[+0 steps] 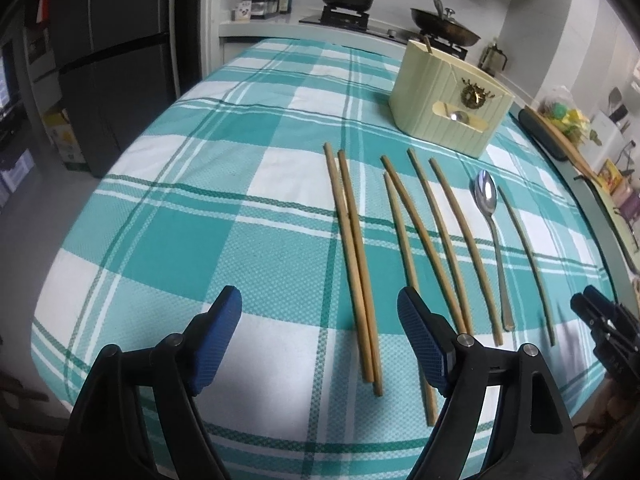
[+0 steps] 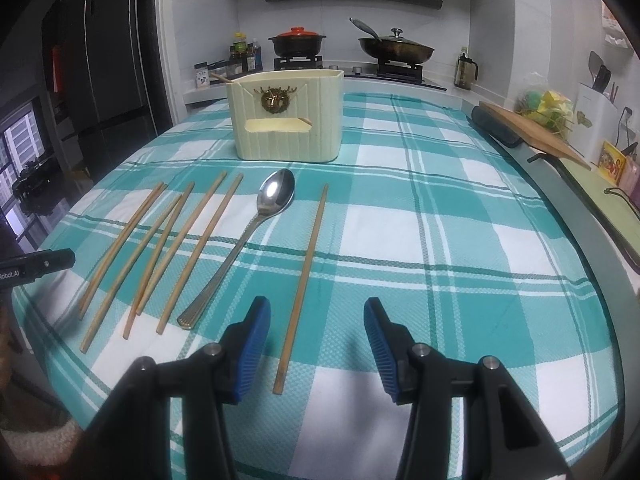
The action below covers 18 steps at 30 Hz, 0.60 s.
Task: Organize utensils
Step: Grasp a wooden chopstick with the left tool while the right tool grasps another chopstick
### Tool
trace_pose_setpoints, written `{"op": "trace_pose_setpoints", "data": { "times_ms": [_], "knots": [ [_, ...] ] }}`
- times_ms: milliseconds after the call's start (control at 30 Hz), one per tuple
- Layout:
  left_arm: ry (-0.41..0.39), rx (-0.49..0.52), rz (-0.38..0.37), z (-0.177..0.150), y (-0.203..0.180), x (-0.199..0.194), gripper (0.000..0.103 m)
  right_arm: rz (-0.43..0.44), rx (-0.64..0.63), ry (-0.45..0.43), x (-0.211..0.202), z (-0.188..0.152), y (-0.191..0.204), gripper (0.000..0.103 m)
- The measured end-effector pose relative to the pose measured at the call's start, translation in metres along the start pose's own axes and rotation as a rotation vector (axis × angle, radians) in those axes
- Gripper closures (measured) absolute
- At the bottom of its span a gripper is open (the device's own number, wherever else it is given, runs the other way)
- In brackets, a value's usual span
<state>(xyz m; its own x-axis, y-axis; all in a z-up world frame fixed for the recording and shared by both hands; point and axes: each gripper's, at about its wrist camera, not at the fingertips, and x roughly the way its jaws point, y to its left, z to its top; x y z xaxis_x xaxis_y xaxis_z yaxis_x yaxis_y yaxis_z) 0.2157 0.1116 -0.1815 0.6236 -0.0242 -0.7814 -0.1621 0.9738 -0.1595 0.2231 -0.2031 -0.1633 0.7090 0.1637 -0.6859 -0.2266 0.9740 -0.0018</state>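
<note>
1. Left gripper point(image 1: 320, 340): jaws wide apart, nothing between the pads. It hangs over the near edge of the table, with the paired chopsticks point(image 1: 356, 264) lying on the cloth between its fingers in the left wrist view.
2. Right gripper point(image 2: 316, 344): jaws parted about halfway, gripping nothing. The lone chopstick point(image 2: 304, 280) runs along the cloth between its fingers, not touched by either pad.
3. Count of chopsticks loose on the table: seven. One touching pair at the left, four more fanned beside it (two of them crossing), and the single one on the far side of the spoon.
4. Spoon point(image 2: 276, 196): one loose, metal, bowl toward the holder, lying between the fanned four and the lone chopstick, apart from both.
5. Utensil holder point(image 2: 288, 116): one, cream, ribbed, standing toward the far edge of the checked tablecloth point(image 2: 460, 240). A stick end pokes out of its top; the left wrist view shows a spoon bowl in its front slot.
6. Surroundings: cutting board point(image 2: 532, 128) on the counter past the right edge; stove behind with a red-lidded pot point(image 2: 298, 42) and a lidded wok point(image 2: 396, 48); fridge point(image 1: 116, 80) off the left edge.
7. No obstruction between either gripper and the utensils.
</note>
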Motion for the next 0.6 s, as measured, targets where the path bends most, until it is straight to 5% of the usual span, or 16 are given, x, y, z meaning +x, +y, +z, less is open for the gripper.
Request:
{"op": "trace_pose_setpoints", "data": {
  "times_ms": [600],
  "knots": [
    [0.023, 0.011, 0.081, 0.049, -0.004, 0.057, 0.021, 0.01, 0.004, 0.039, 0.015, 0.006, 0.002, 0.053]
  ]
}}
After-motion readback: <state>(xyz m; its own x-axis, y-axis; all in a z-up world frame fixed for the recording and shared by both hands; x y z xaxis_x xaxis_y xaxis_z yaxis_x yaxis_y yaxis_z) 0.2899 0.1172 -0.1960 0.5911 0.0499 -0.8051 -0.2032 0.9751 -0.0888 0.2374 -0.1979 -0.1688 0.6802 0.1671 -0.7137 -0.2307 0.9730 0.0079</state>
